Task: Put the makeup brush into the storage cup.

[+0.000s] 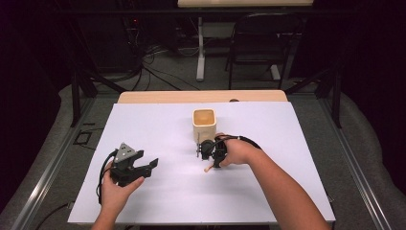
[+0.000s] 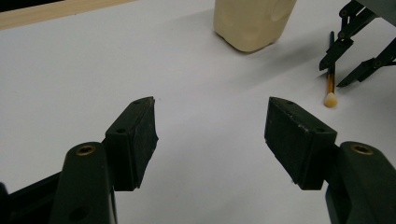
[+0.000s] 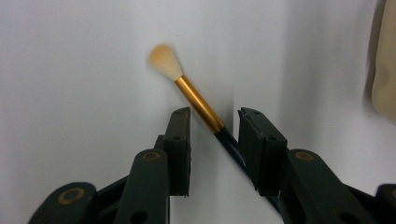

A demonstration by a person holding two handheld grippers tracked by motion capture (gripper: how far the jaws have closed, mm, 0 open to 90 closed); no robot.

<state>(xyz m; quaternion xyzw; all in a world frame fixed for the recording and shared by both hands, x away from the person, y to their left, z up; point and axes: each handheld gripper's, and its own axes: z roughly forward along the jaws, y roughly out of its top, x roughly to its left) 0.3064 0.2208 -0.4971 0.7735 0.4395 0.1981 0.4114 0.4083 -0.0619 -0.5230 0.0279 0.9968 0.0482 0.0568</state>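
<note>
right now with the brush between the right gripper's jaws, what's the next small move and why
Probably close the right gripper the rest of the way on the makeup brush. Its dark handle already lies between the jaws on the white table, but gaps remain on both sides, so it isn't gripped yet.

Right gripper [image 1: 207,152] over brush [image 1: 208,167], beside cup [image 1: 204,125]

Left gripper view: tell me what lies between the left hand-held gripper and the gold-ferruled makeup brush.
Nothing: in the left gripper view, bare white table surface runs from the open left hand-held gripper to the gold-ferruled, pale-bristled makeup brush.
</note>
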